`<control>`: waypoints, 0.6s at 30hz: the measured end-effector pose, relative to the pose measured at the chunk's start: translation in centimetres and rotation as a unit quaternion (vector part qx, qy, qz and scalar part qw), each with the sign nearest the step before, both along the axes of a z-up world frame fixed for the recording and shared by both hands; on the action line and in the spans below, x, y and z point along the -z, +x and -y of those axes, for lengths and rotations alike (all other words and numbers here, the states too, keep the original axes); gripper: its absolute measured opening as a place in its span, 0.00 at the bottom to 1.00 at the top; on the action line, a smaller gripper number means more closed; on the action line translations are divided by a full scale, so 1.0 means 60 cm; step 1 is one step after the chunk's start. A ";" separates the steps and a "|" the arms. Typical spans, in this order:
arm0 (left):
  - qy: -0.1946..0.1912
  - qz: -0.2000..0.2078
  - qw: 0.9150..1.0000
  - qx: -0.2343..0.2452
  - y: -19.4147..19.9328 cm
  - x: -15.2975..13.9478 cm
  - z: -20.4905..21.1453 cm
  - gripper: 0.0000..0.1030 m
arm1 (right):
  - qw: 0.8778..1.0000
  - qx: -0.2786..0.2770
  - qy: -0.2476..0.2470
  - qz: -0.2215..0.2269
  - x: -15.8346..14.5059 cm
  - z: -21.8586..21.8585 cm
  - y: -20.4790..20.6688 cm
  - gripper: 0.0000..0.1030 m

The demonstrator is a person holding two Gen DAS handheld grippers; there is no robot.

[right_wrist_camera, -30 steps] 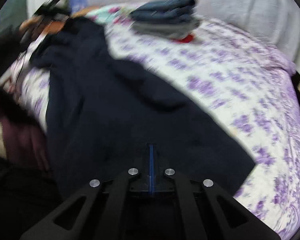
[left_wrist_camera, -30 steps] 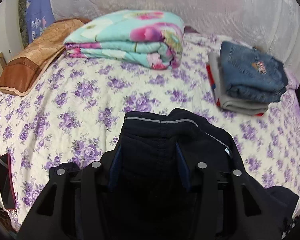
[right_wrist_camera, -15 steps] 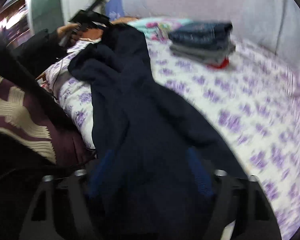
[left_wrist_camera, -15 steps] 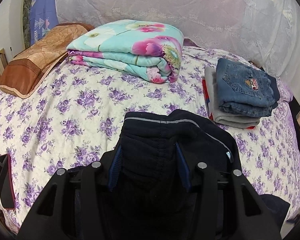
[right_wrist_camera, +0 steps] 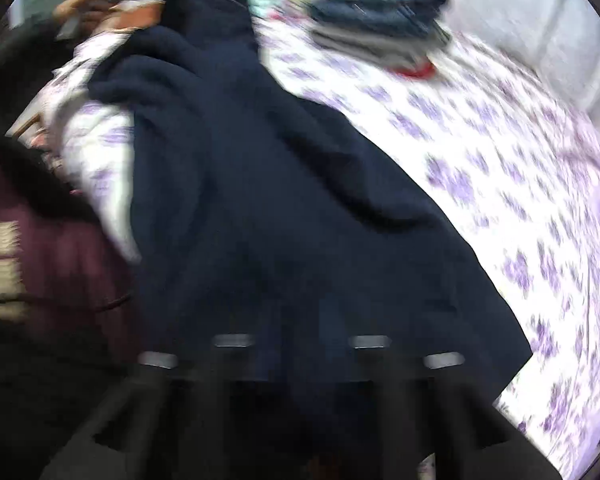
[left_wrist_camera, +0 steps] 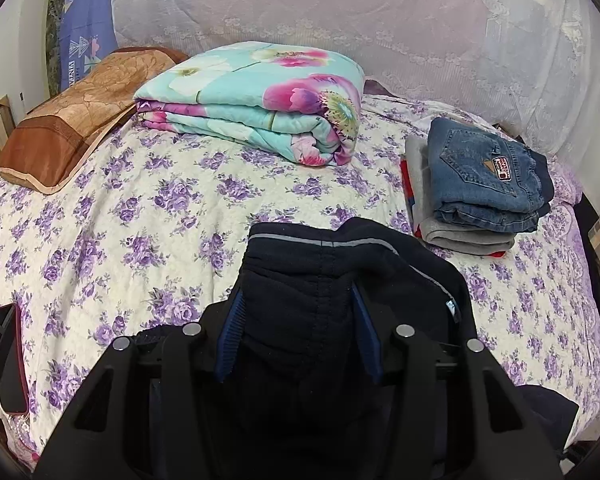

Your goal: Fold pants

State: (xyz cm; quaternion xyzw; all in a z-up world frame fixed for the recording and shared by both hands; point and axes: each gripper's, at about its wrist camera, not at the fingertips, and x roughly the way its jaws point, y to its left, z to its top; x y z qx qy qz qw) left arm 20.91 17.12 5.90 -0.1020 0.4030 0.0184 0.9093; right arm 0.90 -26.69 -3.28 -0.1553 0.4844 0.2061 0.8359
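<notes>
The left gripper [left_wrist_camera: 300,332] pinches a thick bunch of the dark pants [left_wrist_camera: 324,280] at the waistband, the grey-trimmed edge standing just beyond its blue pads [left_wrist_camera: 230,332]. The right gripper [right_wrist_camera: 300,344] is blurred; its jaws have just been closing and now sit pressed almost together over the pants' far end, though whether cloth is caught between them I cannot tell. Ahead of it the pants [right_wrist_camera: 284,184] run in a long strip across the flowered bedspread [right_wrist_camera: 520,168]. This looks like the gather-and-straighten step; next, both ends need pulling taut before folding.
</notes>
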 end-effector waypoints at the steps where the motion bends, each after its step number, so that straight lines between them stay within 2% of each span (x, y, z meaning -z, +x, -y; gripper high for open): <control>1: -0.001 0.001 1.000 -0.001 -0.001 0.000 -0.001 0.47 | 1.000 0.011 0.004 0.008 -0.003 0.006 0.003 0.05; 3: -0.002 0.001 1.000 -0.002 -0.001 -0.001 -0.002 0.47 | 0.999 0.025 0.002 0.044 -0.028 0.015 0.005 0.04; 6: -0.004 0.004 1.000 -0.004 -0.002 -0.008 -0.004 0.47 | 0.994 0.048 0.010 0.101 -0.093 0.041 0.024 0.04; 10: -0.006 0.017 1.000 -0.010 0.009 -0.025 -0.007 0.47 | 0.985 0.064 -0.014 0.162 -0.178 0.065 0.102 0.04; 14: -0.007 0.020 0.999 -0.029 0.043 -0.030 -0.022 0.47 | 0.979 0.086 -0.050 0.176 -0.212 0.078 0.258 0.04; 16: -0.006 0.019 0.999 -0.045 0.077 -0.024 -0.033 0.47 | 0.979 0.115 -0.060 0.154 -0.190 0.087 0.388 0.04; 17: 0.000 0.015 0.998 -0.058 0.099 -0.016 -0.041 0.48 | 0.979 0.126 -0.058 0.151 -0.178 0.090 0.424 0.05; 18: 0.011 0.002 0.997 -0.080 0.133 0.002 -0.055 0.48 | 0.977 0.147 -0.064 0.137 -0.148 0.092 0.485 0.24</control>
